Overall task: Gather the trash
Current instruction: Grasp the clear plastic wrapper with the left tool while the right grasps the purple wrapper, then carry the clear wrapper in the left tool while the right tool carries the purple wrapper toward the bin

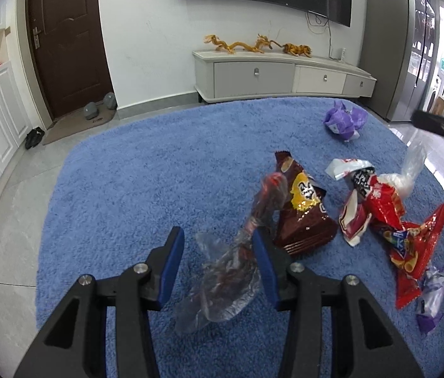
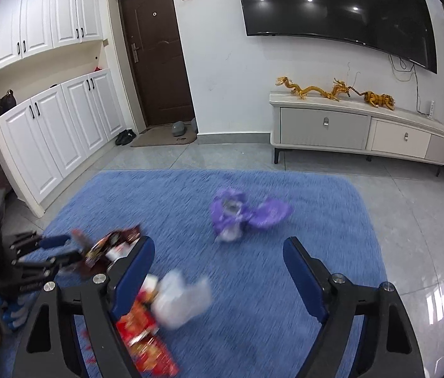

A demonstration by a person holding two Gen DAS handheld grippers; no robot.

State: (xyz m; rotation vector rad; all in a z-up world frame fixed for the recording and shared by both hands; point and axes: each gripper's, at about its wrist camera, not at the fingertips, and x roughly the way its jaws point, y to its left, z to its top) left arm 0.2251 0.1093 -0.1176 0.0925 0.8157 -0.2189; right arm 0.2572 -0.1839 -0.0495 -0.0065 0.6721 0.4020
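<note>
Trash lies on a blue rug (image 1: 146, 170). My left gripper (image 1: 218, 245) is open, its jaws on either side of a clear crumpled plastic wrapper (image 1: 222, 280). Beside it lie a brown snack bag (image 1: 300, 211), red wrappers (image 1: 382, 208), a clear bag (image 1: 410, 170) and a purple wrapper (image 1: 344, 119). My right gripper (image 2: 218, 264) is open and empty above the rug, with a white-clear bag (image 2: 181, 299) and red wrappers (image 2: 143, 330) by its left finger. The purple wrapper (image 2: 247, 214) lies ahead. The left gripper (image 2: 42, 252) shows at far left.
A white TV cabinet (image 2: 363, 126) with golden dragon figures (image 2: 332, 91) stands against the far wall under a TV (image 2: 332, 6). White cupboards (image 2: 55, 132) and a brown door (image 2: 155, 50) are at the left. Grey tile floor (image 2: 426, 236) surrounds the rug.
</note>
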